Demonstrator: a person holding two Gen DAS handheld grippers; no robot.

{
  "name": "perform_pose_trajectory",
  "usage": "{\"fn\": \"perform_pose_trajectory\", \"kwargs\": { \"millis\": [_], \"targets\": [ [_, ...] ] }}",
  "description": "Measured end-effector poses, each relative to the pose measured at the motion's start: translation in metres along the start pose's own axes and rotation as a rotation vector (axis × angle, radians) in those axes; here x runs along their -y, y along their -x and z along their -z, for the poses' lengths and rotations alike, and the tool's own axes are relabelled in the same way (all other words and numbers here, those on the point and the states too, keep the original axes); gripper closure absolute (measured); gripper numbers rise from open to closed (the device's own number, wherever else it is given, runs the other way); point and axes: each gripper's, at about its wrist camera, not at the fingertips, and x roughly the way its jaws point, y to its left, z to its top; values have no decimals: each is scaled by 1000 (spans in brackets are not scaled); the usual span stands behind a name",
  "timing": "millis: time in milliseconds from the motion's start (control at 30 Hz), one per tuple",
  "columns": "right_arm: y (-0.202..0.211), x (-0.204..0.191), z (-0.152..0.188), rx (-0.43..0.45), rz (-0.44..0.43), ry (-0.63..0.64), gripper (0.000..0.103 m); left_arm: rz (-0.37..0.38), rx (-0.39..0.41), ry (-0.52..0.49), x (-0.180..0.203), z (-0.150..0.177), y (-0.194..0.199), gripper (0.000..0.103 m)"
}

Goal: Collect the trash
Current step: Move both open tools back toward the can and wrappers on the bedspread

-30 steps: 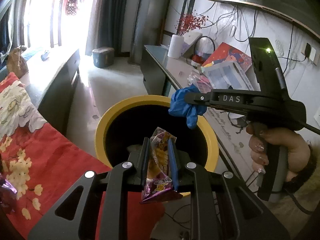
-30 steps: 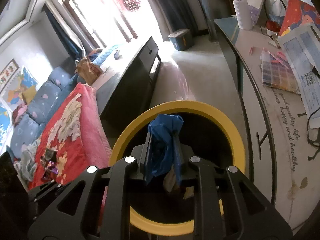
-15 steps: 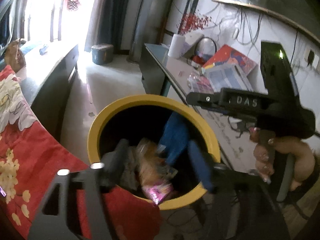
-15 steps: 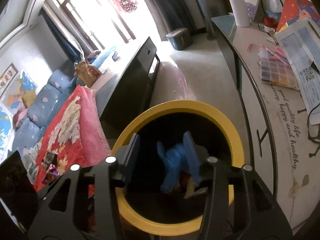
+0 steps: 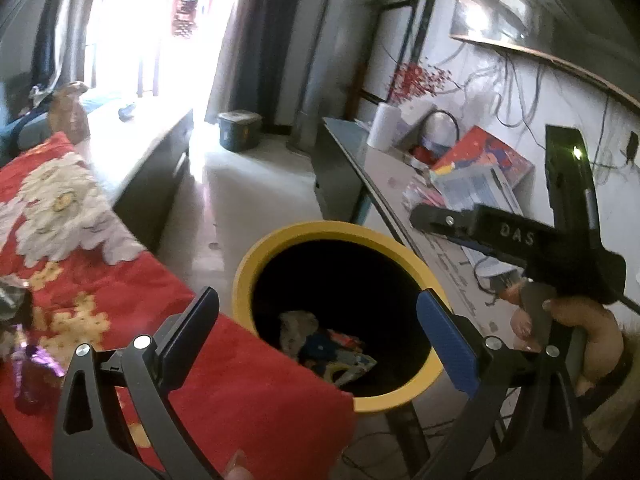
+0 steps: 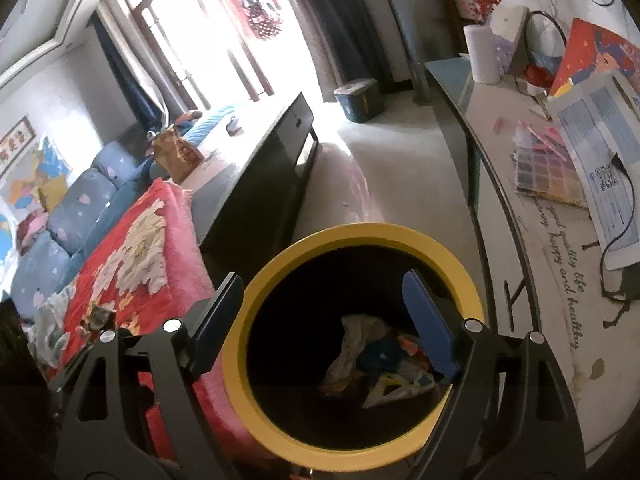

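Yellow-rimmed bin (image 6: pixel 356 240) at 6 o'clock beside the red floral blanket (image 5: pixel 100 280) now holds the snack wrapper and blue glove a second ago pinched over it, a crumpled pile (image 6: pixel 380 364) on its dark bottom, so that drop is done; left gripper (image 5: pixel 320 332) and right gripper (image 6: pixel 324 320) both opening wide, empty.

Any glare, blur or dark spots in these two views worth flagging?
Left wrist: window blown out white, whole frame softly blurred, bin interior nearly black. Right wrist: sharper, window also overexposed, trash in the bin dim but readable; strong fisheye curving at the edges of both.
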Motion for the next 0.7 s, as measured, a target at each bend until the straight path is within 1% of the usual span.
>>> {"fn": "perform_pose_trajectory", "kwargs": {
  "millis": [200,300,433,533,667,700],
  "targets": [
    [5,-18,0,10,-7,50,29,-30,45,28,-15,-4,23,7],
    [7,-30,1,15,-16,74,28,-33,66,51,-21,-3,34,7],
    [10,-44,3,18,-36,103,28,-59,92,62,-28,-3,46,7],
    [14,-55,4,25,-62,121,28,-93,115,61,-35,-3,58,7],
    [18,-75,7,32,-103,153,28,-177,147,53,-47,-2,76,7],
    [19,-78,7,32,-110,160,28,-186,153,56,-50,-2,79,7]
  ]
}}
